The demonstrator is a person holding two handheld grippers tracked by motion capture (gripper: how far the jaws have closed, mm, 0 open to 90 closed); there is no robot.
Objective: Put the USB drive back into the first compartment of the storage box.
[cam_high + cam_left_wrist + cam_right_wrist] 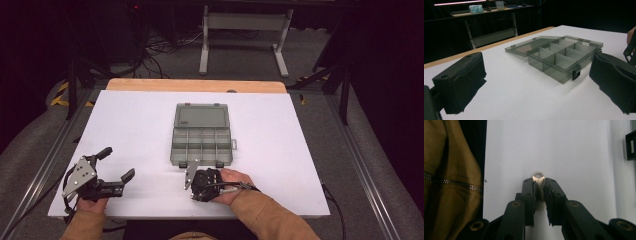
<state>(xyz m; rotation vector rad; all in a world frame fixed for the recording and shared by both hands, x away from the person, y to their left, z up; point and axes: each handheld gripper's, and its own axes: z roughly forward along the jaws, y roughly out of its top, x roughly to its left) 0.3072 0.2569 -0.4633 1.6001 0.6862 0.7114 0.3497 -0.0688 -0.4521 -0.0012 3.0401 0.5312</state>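
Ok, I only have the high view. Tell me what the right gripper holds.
Observer: The right gripper is shut on a small metal piece; its tip looks six-sided.
Operator: Now check the box's compartments.
Observer: In the left gripper view, the compartments of the box that face the camera look empty.
Operator: Report the left gripper.
Observer: The left gripper is open, with nothing between its jaws, and it points at the box's latch.
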